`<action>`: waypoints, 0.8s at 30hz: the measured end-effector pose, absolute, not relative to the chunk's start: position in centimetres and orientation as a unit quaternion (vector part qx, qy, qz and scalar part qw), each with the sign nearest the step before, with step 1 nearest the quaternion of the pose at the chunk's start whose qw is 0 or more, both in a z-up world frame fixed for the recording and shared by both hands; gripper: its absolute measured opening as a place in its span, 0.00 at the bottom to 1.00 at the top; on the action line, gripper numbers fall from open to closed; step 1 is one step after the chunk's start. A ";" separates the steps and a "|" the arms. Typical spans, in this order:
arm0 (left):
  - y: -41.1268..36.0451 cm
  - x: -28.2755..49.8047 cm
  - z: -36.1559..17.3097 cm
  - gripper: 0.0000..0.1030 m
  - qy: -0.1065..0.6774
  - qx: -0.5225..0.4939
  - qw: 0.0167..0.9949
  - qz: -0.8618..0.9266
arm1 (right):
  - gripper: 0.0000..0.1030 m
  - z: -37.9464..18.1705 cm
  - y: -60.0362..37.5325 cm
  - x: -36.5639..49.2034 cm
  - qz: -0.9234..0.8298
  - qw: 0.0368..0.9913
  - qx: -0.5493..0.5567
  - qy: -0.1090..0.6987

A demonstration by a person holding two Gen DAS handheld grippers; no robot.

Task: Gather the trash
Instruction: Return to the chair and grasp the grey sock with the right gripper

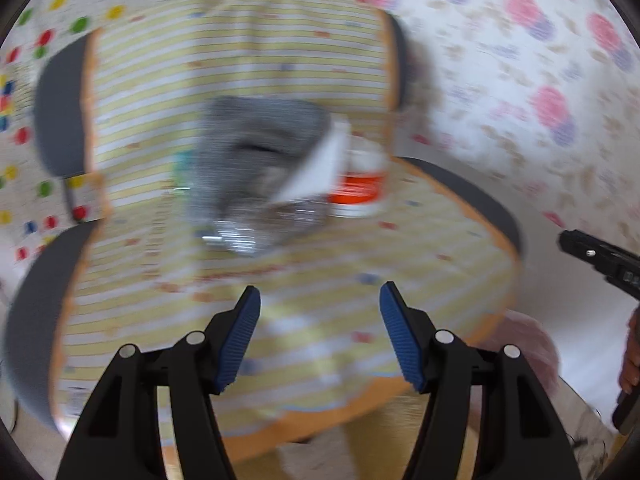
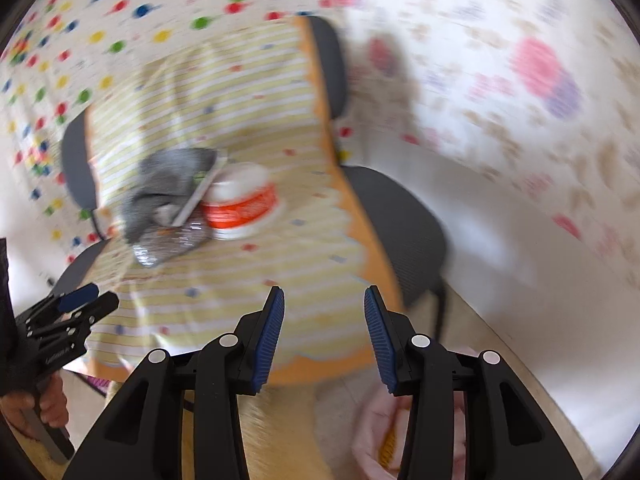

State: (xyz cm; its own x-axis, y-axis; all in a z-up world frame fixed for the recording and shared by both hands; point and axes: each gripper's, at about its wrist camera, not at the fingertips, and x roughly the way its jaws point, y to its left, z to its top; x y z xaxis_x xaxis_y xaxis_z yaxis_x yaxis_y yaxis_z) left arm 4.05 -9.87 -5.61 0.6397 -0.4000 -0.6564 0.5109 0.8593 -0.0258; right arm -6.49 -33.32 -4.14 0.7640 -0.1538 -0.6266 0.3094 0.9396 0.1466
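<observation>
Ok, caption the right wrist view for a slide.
Open right gripper above striped table holding grey cloth, foil wrapper and orange tub.

Blurred striped tablecloth (image 1: 280, 60), grey cloth (image 1: 256, 148) touching orange-banded tub (image 1: 360, 192), left gripper (image 1: 320, 300) empty, jaws apart

Blurry trash pile mid-table — grey rag (image 2: 168, 184), silver foil wrapper (image 2: 172, 246), white-orange tub (image 2: 244, 204), touching

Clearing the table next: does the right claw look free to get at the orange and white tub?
Probably yes. The right claw is open and empty, with only bare striped tablecloth before the tub.
</observation>
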 end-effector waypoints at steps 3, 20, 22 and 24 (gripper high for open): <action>-6.5 6.1 -4.9 0.61 0.347 0.074 0.915 -0.193 | 0.52 -2.9 -31.0 -3.3 -0.084 0.939 0.105 0.316; 2.9 12.5 -7.3 0.65 0.379 0.014 0.920 -0.098 | 0.77 -2.7 -18.4 17.3 0.052 0.936 -0.002 0.349; 3.4 12.8 -7.8 0.65 0.383 0.008 0.919 -0.097 | 0.77 -3.4 -17.4 18.7 0.048 0.933 -0.018 0.357; 3.8 13.1 -8.1 0.65 0.385 0.005 0.918 -0.095 | 0.76 -3.9 -16.6 20.2 0.044 0.932 -0.023 0.360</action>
State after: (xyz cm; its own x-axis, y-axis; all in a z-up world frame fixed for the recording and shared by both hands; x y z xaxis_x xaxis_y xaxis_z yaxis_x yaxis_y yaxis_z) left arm 13.14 3.81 -8.12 0.6855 -0.1704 -0.7079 0.1776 0.9820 -0.0644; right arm 20.18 -16.63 -3.90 0.7373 0.0646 -0.6725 -0.0980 0.9951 -0.0118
